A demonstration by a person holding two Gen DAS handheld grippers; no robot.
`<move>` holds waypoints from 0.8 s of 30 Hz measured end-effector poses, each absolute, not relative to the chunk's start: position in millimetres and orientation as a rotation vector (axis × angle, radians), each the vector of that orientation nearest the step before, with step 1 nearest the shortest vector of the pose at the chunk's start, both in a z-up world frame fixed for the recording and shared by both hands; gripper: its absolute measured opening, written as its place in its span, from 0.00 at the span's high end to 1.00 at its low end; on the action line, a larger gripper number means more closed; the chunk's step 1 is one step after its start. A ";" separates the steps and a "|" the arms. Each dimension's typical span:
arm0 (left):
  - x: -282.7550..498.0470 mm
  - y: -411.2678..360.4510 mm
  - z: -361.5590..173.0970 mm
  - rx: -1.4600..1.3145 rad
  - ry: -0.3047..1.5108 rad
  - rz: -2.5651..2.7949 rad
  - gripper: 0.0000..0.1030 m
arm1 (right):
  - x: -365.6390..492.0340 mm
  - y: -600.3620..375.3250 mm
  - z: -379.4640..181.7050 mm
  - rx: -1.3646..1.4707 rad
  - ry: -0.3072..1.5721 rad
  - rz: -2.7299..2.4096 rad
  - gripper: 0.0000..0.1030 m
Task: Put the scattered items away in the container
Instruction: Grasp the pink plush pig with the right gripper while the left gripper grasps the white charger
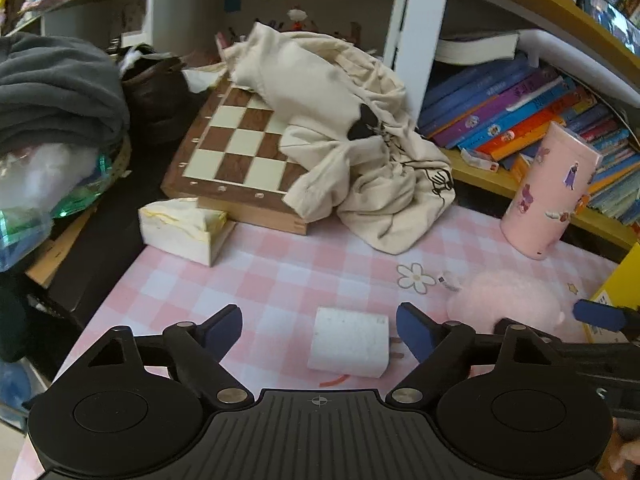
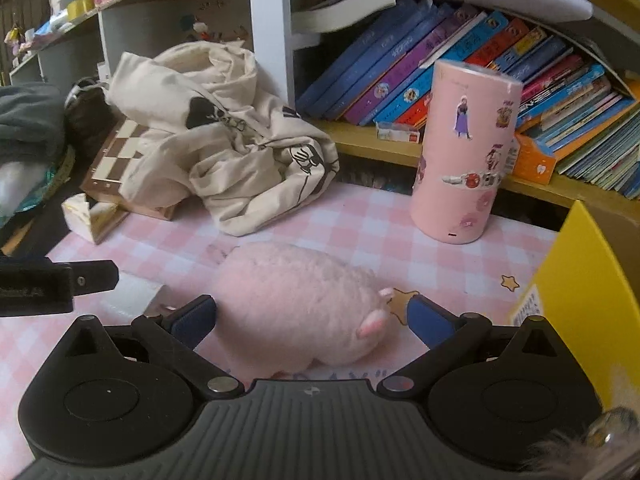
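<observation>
A white charger plug (image 1: 350, 342) lies on the pink checked mat, between the open fingers of my left gripper (image 1: 320, 332), untouched as far as I can see. A pink plush toy (image 2: 300, 304) lies on the mat between the open fingers of my right gripper (image 2: 312, 320); it also shows in the left wrist view (image 1: 508, 304). A yellow box (image 2: 580, 304) stands at the right edge of the mat. The plug shows partly in the right wrist view (image 2: 128, 300), behind the left gripper's finger (image 2: 92, 276).
A pink cylinder with stickers (image 2: 464, 152) stands at the back right. A cream cloth bag (image 1: 352, 128) lies over a chessboard (image 1: 240, 148). A tissue pack (image 1: 184, 228) lies by the board. Book shelves (image 2: 480, 64) run behind. Grey cloth (image 1: 56, 88) is piled left.
</observation>
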State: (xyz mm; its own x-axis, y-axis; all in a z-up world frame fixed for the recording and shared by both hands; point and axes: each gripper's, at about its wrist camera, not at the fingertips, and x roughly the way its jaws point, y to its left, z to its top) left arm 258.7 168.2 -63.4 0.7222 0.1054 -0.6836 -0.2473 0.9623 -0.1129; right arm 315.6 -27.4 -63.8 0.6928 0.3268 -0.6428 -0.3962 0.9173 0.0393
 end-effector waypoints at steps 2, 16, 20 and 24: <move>264.4 164.3 -68.5 -0.189 0.759 0.181 0.18 | 321.7 -27.9 -67.8 -0.077 0.705 0.412 0.00; 289.1 155.8 -98.0 -0.154 0.816 0.160 0.34 | 337.5 -25.3 -80.4 -0.025 0.742 0.444 0.00; 288.2 157.5 -97.6 -0.182 0.802 0.120 0.48 | 340.8 -24.5 -81.1 -0.016 0.746 0.441 0.00; 286.4 160.0 -97.2 -0.184 0.802 0.102 0.49 | 344.8 -22.2 -82.2 -0.023 0.757 0.439 0.00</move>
State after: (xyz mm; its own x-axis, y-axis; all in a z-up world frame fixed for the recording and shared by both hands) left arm 286.4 160.0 -97.2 0.6918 0.0207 -0.7218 -0.1599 0.9792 -0.1252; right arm 344.8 -22.2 -82.2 0.6409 0.3771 -0.6686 -0.3937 0.9092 0.1355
